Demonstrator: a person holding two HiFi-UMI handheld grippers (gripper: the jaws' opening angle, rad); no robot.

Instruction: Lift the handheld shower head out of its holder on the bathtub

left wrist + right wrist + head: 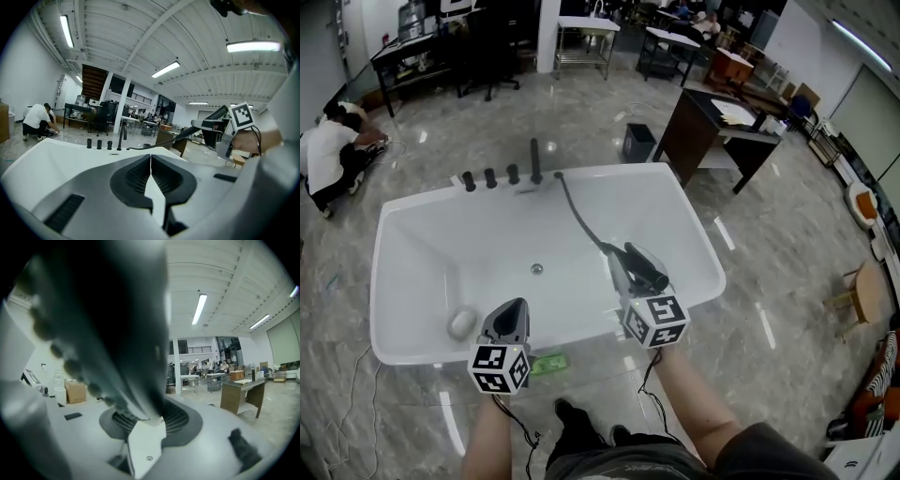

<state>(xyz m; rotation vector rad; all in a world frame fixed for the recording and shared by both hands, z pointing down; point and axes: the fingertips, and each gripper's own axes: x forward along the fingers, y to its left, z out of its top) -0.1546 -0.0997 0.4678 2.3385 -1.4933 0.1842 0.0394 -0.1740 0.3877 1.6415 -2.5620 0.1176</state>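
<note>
Head view, centre right: your right gripper (623, 277) clamps the dark shower head (645, 266) above the bathtub's (694, 234) right rim, its hose (581, 220) running to the far rim, while your left gripper (515, 307) is closed on nothing; the head is probably light, rigid and slick, so grip mid-handle against hose drag.

Head view: from above, steeply down onto bathtub (422, 253). Left gripper view: low, level across it; taps (99, 144) far ahead, right gripper (201, 124) off to its right, both shared with head view. Right gripper view: shower head (108, 333) pressed close, hall beyond.
</note>
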